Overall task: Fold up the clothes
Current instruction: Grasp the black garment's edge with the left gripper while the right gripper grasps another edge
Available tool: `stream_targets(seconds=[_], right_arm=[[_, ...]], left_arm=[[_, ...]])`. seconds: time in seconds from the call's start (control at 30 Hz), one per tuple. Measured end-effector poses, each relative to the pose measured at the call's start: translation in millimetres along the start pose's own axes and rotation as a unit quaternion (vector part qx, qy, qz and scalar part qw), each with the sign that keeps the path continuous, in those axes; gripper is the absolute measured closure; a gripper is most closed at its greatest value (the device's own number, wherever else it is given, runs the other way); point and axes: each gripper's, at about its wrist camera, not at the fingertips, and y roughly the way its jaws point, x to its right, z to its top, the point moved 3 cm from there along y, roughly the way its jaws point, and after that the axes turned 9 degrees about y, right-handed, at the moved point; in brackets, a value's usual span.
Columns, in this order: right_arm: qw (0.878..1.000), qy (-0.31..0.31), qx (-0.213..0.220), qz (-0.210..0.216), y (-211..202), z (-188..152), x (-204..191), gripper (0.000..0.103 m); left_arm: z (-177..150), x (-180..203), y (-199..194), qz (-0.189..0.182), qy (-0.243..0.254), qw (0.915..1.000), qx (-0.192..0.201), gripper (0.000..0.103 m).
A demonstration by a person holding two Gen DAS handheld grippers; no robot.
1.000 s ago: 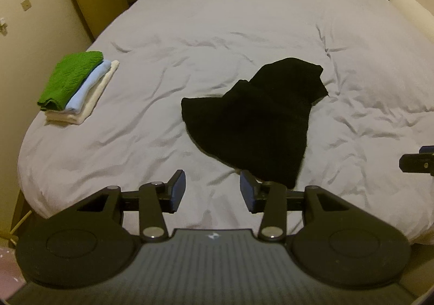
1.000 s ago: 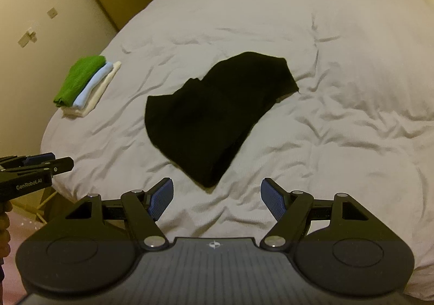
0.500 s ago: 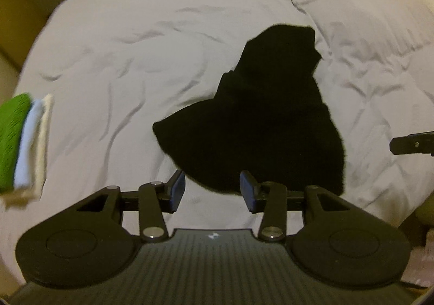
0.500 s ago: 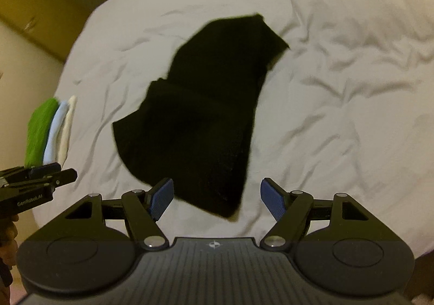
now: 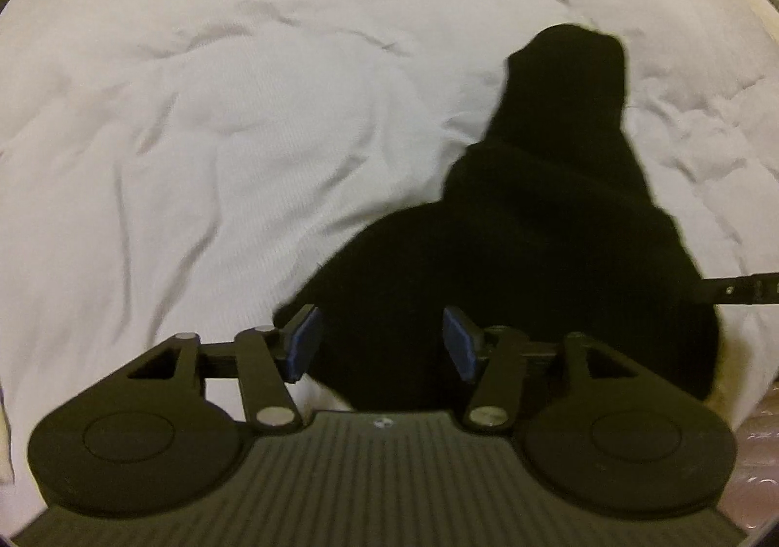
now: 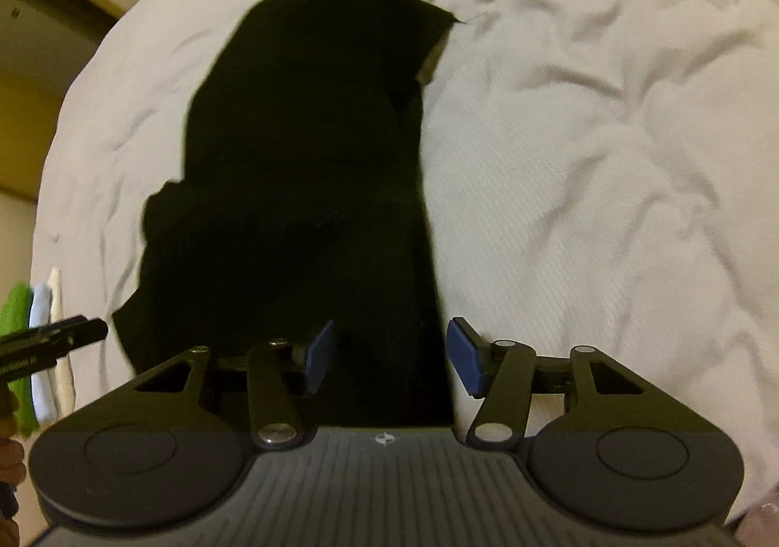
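A crumpled black garment (image 5: 550, 226) lies on the white bed cover (image 5: 194, 118). My left gripper (image 5: 382, 345) is open, its blue pads either side of the garment's near left edge, just above it. In the right wrist view the garment (image 6: 302, 167) runs from near to far. My right gripper (image 6: 392, 355) is open over the garment's near right edge. Each gripper's tip shows in the other view, the right one in the left wrist view (image 5: 740, 289) and the left one in the right wrist view (image 6: 53, 337). Neither holds anything.
A stack of folded clothes, green, blue and white (image 6: 39, 328), sits at the bed's left edge. The wrinkled bed cover (image 6: 608, 133) stretches far and right. A wall and cupboard (image 6: 34, 11) stand beyond the bed's far left.
Both grippers have moved forward and down to the near edge of the black garment. Both stay open. The garment has not moved.
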Motion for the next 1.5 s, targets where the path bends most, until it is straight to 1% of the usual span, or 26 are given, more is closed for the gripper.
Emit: stream_targets(seconds=[0.1, 0.13, 0.17, 0.2, 0.23, 0.27, 0.3, 0.33, 0.4, 0.5, 0.6, 0.63, 0.67, 0.77, 0.83, 0.87, 0.9, 0.97, 1.0, 1.03, 1.07, 1.2, 1.27, 1.4, 1.47, 1.5], right_arm=[[1.0, 0.016, -0.005, 0.011, 19.9, 5.7, -0.5, 0.048], [1.0, 0.016, -0.01, 0.015, 24.2, 5.6, -2.1, 0.054], [1.0, 0.013, -0.014, 0.019, 27.8, 5.0, -4.3, 0.062], [1.0, 0.001, -0.014, 0.017, 29.2, 2.8, -8.1, 0.082], [1.0, -0.011, -0.013, 0.017, 29.9, 0.8, -11.9, 0.091], [1.0, -0.02, -0.008, 0.02, 27.2, -0.7, -15.3, 0.092], [0.999, -0.03, 0.001, 0.024, 21.7, -1.9, -18.3, 0.093], [0.999, -0.036, 0.011, 0.027, 14.5, -1.6, -20.8, 0.094], [0.998, -0.042, 0.04, 0.035, -10.4, 1.1, -20.0, 0.095], [0.994, -0.056, 0.088, 0.039, -58.4, 6.6, -15.4, 0.095], [0.99, -0.075, 0.118, 0.027, -112.9, 7.2, -3.8, 0.095], [0.99, -0.081, 0.116, 0.013, -126.5, 5.3, 1.9, 0.095], [0.991, -0.081, 0.103, -0.002, -132.9, 0.7, 9.6, 0.095], [0.996, -0.069, 0.015, -0.052, -122.8, -21.2, 39.3, 0.092], [0.993, -0.069, -0.025, -0.088, -103.0, -36.6, 54.6, 0.085], [0.992, -0.073, -0.039, -0.1, -94.4, -41.8, 59.5, 0.083], [0.991, -0.077, -0.04, -0.106, -88.6, -43.2, 61.4, 0.077], [0.991, -0.083, -0.033, -0.102, -82.5, -43.7, 64.8, 0.073], [0.992, -0.085, -0.027, -0.093, -81.1, -43.2, 66.4, 0.067], [0.992, -0.087, -0.022, -0.086, -79.3, -42.6, 67.2, 0.057], [0.993, -0.087, -0.021, -0.08, -75.7, -41.7, 65.7, 0.054], [0.993, -0.084, -0.012, -0.078, -62.9, -38.5, 74.1, 0.052], [0.994, -0.078, -0.004, -0.075, -59.9, -36.8, 81.5, 0.051], [0.995, -0.075, 0.013, -0.065, -54.9, -29.0, 90.9, 0.044], [0.995, -0.077, 0.018, -0.06, -50.4, -26.5, 94.2, 0.043], [0.995, -0.077, 0.017, -0.056, -46.9, -26.2, 96.3, 0.043]], left_arm=[[5.1, -18.6, 30.0, 0.007, -0.005, 0.9999, -0.011, 0.049], [6.5, -24.4, 41.5, 0.006, -0.007, 0.9998, -0.019, 0.049], [6.9, -28.0, 51.2, 0.0, -0.009, 0.9996, -0.026, 0.049], [7.0, -31.1, 61.1, -0.008, -0.011, 0.9993, -0.034, 0.049], [6.2, -31.6, 71.0, -0.02, -0.012, 0.9989, -0.041, 0.049], [5.5, -29.4, 75.3, -0.026, -0.008, 0.9989, -0.039, 0.05], [4.4, -25.8, 75.6, -0.03, -0.001, 0.999, -0.034, 0.062], [3.1, -23.7, 70.4, -0.035, -0.001, 0.999, -0.027, 0.079], [0.5, -19.3, 60.1, -0.045, 0.0, 0.9989, -0.012, 0.092], [-10.6, -16.0, 26.1, -0.08, -0.02, 0.9965, 0.015, 0.095], [-32.6, -7.1, -16.3, -0.135, -0.046, 0.9892, 0.034, 0.096], [-43.8, 0.4, -28.3, -0.151, -0.049, 0.9867, 0.034, 0.096], [-55.7, 8.4, -34.6, -0.156, -0.046, 0.9864, 0.023, 0.096], [-85.7, 26.3, -42.7, -0.16, -0.039, 0.9862, -0.018, 0.093], [-98.2, 31.5, -37.7, -0.153, -0.034, 0.9862, -0.052, 0.092], [-96.3, 30.9, -37.5, -0.151, -0.029, 0.9867, -0.052, 0.092], [-91.0, 30.5, -40.0, -0.148, -0.021, 0.9878, -0.043, 0.092], [-80.1, 30.0, -46.0, -0.143, 0.004, 0.9895, -0.02, 0.078], [-73.6, 31.8, -46.5, -0.141, 0.021, 0.9898, -0.008, 0.065], [-67.8, 34.8, -45.2, -0.14, 0.037, 0.9894, 0.001, 0.06], [-62.0, 38.1, -40.6, -0.143, 0.049, 0.9886, 0.004, 0.06], [-45.9, 50.0, -8.4, -0.149, 0.087, 0.9849, 0.004, 0.06], [-39.4, 53.4, 8.5, -0.157, 0.096, 0.9828, -0.007, 0.059], [-39.8, 61.5, 39.8, -0.16, 0.11, 0.9805, -0.029, 0.059], [-41.0, 62.3, 42.1, -0.17, 0.103, 0.9796, -0.025, 0.064], [-41.7, 63.5, 40.8, -0.172, 0.101, 0.9797, -0.02, 0.07]])
